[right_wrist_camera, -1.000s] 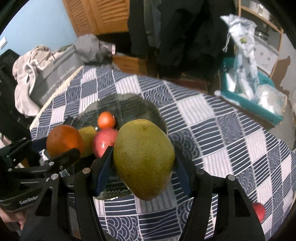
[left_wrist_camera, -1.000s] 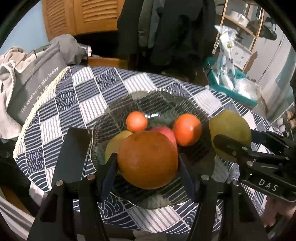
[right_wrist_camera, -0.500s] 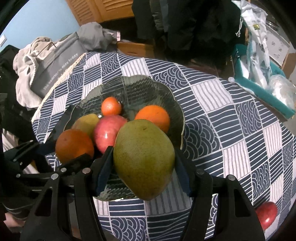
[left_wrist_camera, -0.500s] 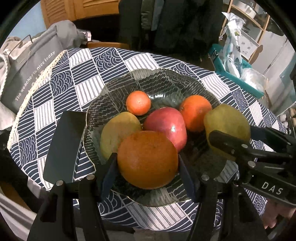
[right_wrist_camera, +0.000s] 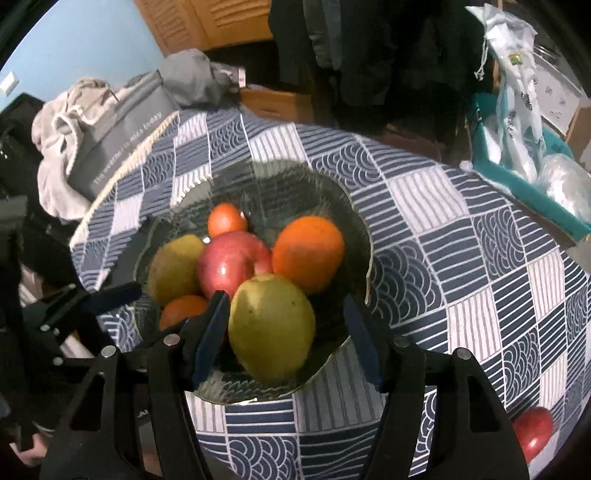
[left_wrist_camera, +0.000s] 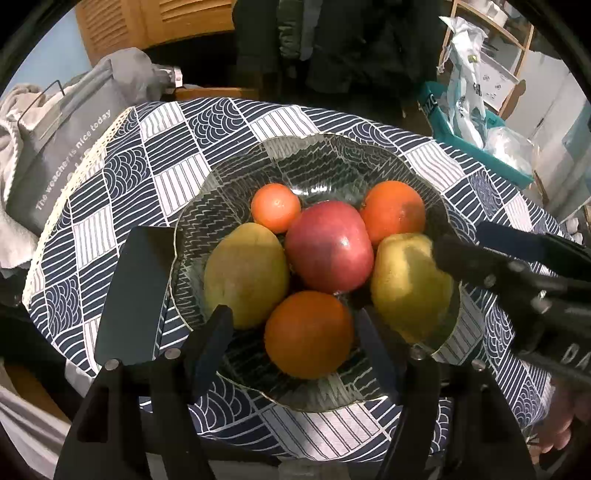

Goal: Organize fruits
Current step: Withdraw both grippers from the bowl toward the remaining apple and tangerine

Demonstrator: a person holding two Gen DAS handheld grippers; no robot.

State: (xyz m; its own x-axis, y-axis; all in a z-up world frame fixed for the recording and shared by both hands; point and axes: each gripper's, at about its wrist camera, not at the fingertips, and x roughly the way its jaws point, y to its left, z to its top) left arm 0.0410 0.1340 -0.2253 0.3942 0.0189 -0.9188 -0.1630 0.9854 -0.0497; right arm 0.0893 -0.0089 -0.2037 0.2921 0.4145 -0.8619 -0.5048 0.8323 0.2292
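While both hand-held grippers (left_wrist_camera: 295,332) (right_wrist_camera: 282,328) spread open over bowled fruit, the grey bag (left_wrist_camera: 55,155) reads — "nice today".

pale blue wall (right_wrist_camera: 74,48) behind; louvred wooden doors (left_wrist_camera: 159,26); dark coats (left_wrist_camera: 351,40) hanging; open shelving (left_wrist_camera: 495,48) at right; checked navy tablecloth (right_wrist_camera: 480,236) on table.

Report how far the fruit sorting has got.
Done: six fruits sit in the glass bowl. In hand: both grippers' jaws are opening, the left gripper around an orange, the right gripper around a mango. Left: one red apple on the tablecloth.
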